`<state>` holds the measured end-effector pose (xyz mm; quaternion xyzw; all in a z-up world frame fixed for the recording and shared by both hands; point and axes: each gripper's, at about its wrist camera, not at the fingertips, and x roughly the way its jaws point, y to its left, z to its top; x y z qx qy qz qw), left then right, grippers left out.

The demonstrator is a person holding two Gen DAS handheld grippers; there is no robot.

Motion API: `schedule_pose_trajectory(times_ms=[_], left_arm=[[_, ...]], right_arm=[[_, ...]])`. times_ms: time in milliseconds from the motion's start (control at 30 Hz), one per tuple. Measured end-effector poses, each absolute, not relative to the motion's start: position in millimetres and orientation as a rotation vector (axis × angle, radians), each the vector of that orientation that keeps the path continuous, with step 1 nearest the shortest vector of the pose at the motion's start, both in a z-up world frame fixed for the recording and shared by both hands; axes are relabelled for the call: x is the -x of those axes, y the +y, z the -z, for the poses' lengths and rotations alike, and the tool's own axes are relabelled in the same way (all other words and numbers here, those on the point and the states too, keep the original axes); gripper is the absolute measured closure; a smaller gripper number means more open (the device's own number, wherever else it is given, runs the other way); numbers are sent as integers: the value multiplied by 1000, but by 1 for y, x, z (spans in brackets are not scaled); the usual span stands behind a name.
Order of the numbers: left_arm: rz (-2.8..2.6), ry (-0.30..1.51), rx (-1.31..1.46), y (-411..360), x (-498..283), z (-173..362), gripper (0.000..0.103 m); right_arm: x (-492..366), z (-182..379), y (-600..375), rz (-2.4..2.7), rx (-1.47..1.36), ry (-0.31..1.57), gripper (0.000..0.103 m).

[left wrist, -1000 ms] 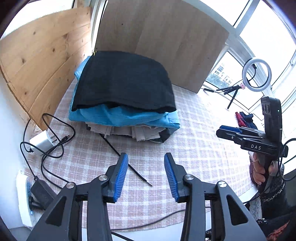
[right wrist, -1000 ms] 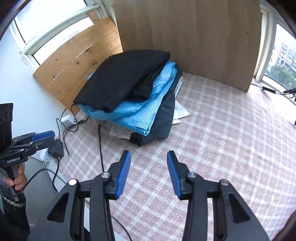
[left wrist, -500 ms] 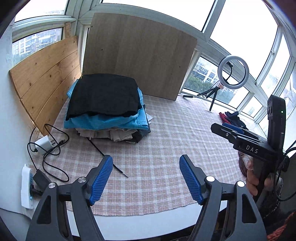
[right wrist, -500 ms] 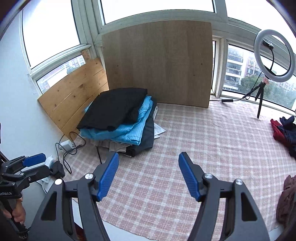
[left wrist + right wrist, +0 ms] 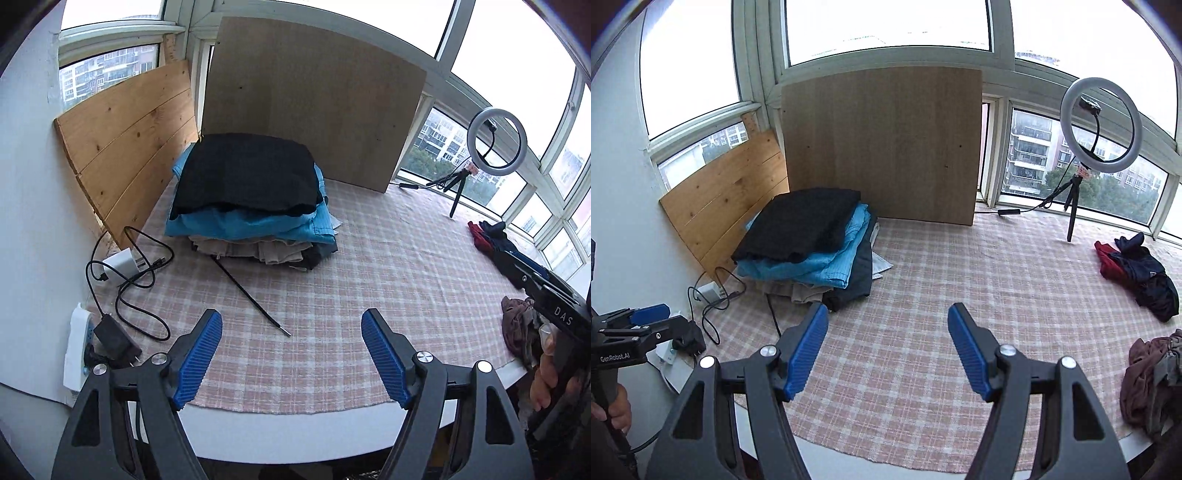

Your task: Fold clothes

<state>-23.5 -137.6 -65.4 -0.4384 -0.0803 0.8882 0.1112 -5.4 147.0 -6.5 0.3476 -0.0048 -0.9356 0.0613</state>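
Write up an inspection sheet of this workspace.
Surface: checked cloth covers the table.
Job's things: folded stack, black on top, at the back left; red and dark clothes far right; brown garment at the near right edge.
Clutter: ring light.
Grippers: left hand-held gripper and right hand-held gripper open, empty.
Cables: charger, loose leads, power strip on the left.
Surroundings: boards, windows.

Desk cloth (image 5: 923, 295): pink-and-white check. Folded stack (image 5: 251, 206), far left corner: black top, bright blue (faint stripe), beige, dark grey below. Loose clothes (image 5: 1134, 273), right edge: red, navy; brown heap (image 5: 1145, 384) nearer. Hand-held gripper pads (image 5: 199, 354): blue, ribbed.
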Motion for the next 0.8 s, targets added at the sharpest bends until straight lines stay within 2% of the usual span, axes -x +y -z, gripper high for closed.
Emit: schedule_pose_trajectory(times_ms=[800], left_arm=[[-2599,-306,1301,-148,45,61,26]], right_arm=[[15,13,149,2838,-1096,13,36]])
